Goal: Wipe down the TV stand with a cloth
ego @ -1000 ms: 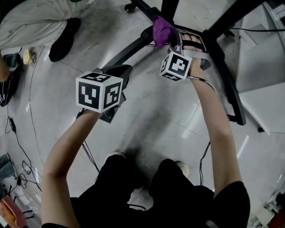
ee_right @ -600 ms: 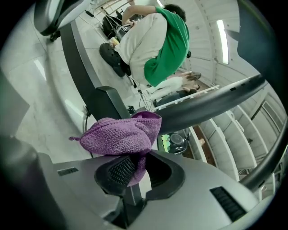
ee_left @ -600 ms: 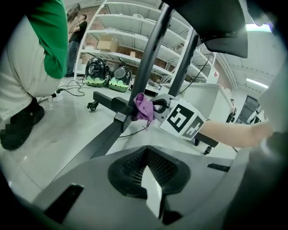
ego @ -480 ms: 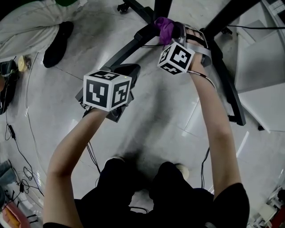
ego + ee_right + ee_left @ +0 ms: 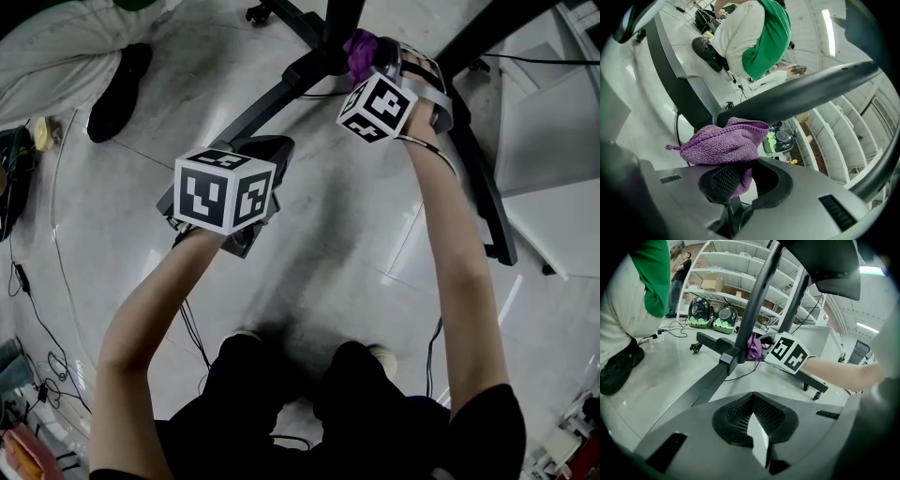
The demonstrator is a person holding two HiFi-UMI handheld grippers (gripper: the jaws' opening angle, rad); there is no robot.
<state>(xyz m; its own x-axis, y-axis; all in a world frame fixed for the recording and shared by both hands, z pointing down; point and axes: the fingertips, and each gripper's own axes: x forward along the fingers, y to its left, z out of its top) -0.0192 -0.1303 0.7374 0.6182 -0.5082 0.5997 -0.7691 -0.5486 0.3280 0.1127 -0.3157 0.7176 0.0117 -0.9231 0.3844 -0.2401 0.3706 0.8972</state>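
Note:
The TV stand's black base leg (image 5: 272, 98) runs over the grey floor to its upright post (image 5: 339, 23). My right gripper (image 5: 372, 58) is shut on a purple cloth (image 5: 359, 52) and holds it against the foot of that post. In the right gripper view the cloth (image 5: 722, 143) bunches between the jaws of the right gripper (image 5: 740, 183), under the dark post (image 5: 797, 96). My left gripper (image 5: 265, 150) hovers over the leg nearer me, shut with nothing in it. The left gripper view shows the cloth (image 5: 753, 347) pressed on the post (image 5: 752, 305).
A person in pale trousers and a black shoe (image 5: 117, 80) stands at the far left. Cables (image 5: 28, 272) trail over the floor on the left. White panels (image 5: 553, 122) lie at the right. Another black leg (image 5: 483, 178) runs under my right arm.
My right gripper has carried the cloth away from me along the base, from the leg joint to the post. My left gripper rose a little and then held still.

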